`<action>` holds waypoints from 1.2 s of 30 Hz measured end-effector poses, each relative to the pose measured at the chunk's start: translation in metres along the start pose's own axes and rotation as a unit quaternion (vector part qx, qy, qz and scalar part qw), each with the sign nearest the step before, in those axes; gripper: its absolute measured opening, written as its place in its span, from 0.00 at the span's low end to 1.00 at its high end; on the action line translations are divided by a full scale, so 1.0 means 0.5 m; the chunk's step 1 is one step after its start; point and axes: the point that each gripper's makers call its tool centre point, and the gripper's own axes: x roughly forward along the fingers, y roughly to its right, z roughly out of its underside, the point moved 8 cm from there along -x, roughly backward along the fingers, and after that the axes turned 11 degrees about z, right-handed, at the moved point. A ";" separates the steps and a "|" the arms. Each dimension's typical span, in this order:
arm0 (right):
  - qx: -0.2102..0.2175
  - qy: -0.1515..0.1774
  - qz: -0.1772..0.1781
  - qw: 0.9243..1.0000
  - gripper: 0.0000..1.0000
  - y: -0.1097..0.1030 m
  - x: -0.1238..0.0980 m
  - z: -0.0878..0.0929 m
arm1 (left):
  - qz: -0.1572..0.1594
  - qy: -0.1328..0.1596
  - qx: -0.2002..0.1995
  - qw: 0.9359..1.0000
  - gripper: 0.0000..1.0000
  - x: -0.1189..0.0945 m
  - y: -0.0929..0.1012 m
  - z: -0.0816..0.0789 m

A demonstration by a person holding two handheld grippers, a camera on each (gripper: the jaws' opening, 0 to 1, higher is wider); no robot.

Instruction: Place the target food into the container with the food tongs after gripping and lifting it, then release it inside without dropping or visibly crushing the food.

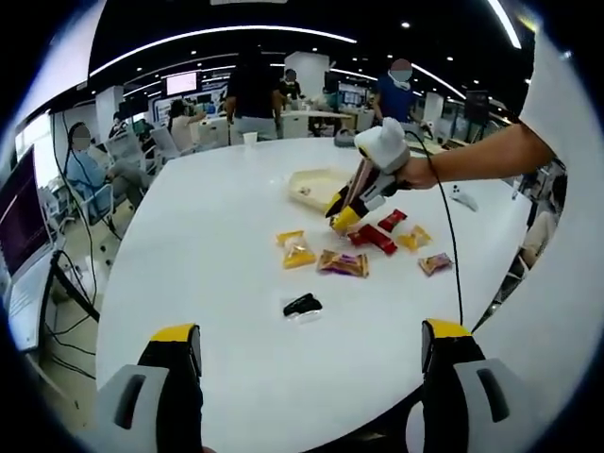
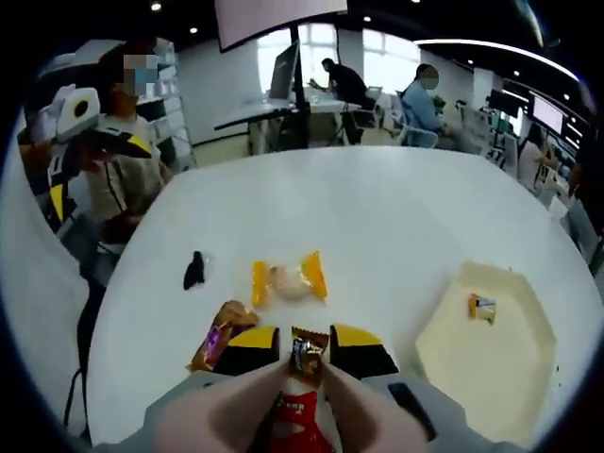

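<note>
In my right gripper view, the right gripper (image 2: 308, 351) sits low over the white table (image 2: 377, 217), its yellow-tipped jaws closed in on a small brown-wrapped candy (image 2: 307, 357). A red wrapper (image 2: 297, 420) lies just beneath them. Left of the jaws, touching the left tip, is an orange and purple snack (image 2: 219, 342). A little farther out I see a yellow-ended sweet (image 2: 288, 280), and to its left a small black packet (image 2: 194, 270). To the right lies the cream tray (image 2: 514, 363), with one small wrapped piece (image 2: 481, 308) in its far part. At the far left edge the left gripper (image 2: 94, 142) hangs beside a seated person.

In my left gripper view, the left gripper (image 1: 311, 349) has its jaws wide apart with nothing between them, above bare table (image 1: 208, 217). Beyond lies the black packet (image 1: 301, 305), then the orange and purple snack (image 1: 343, 263) and the yellow-ended sweet (image 1: 296, 249), with a pale orange sweet (image 1: 434, 263) off to the right. The right gripper (image 1: 344, 218), in a hand (image 1: 415, 172), points down among red wrappers (image 1: 376, 235). The tray (image 1: 311, 181) lies just behind it.
</note>
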 end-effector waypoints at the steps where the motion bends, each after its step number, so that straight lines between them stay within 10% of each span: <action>1: 0.000 0.007 0.007 1.000 0.20 0.001 -0.005 -0.001 | 0.000 0.000 0.001 1.000 0.97 0.000 0.001 -0.001; 21: 0.039 0.039 0.120 0.991 0.20 -0.032 -0.126 0.003 | 0.045 0.012 0.039 0.998 0.97 0.030 0.041 -0.030; 36: 0.165 0.026 0.242 0.956 0.25 -0.053 -0.065 0.027 | 0.092 0.003 0.047 0.995 0.97 0.002 0.000 -0.017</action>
